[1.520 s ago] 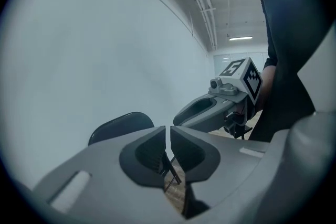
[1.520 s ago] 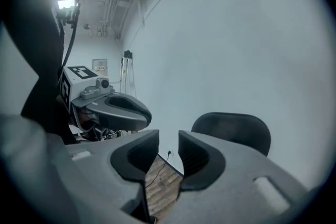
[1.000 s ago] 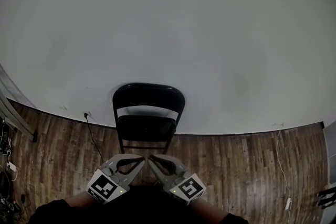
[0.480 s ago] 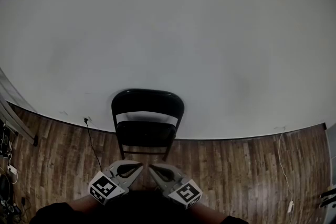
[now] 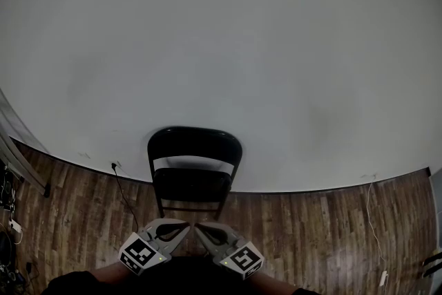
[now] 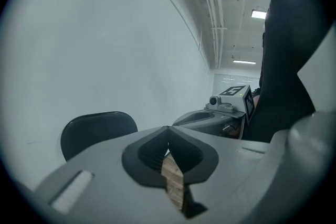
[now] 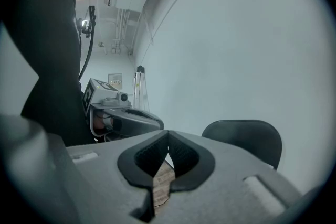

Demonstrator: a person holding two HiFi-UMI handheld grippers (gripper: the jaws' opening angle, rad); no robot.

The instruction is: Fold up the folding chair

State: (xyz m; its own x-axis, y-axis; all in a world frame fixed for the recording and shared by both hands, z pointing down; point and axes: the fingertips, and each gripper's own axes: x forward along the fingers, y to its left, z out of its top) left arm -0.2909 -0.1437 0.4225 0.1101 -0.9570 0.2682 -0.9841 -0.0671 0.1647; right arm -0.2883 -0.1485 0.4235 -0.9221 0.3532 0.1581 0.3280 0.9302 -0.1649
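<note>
Well, in the head view the black folding chair point(image 5: 193, 169) stands open on the wood floor point(image 5: 311, 231), close before the white wall point(image 5: 221, 45), with a thin cable point(image 5: 123, 186) trailing beside it. Nearer, the left gripper point(image 5: 185, 229) and right gripper point(image 5: 199, 229) hang with tips close together, apart from the chair — each cube bears a black-and-white square marker. Left gripper view: jaws pressed together, nothing between them, the chair's backrest beyond. Right gripper view: jaws likewise closed and empty — the chair off to the right.
</note>
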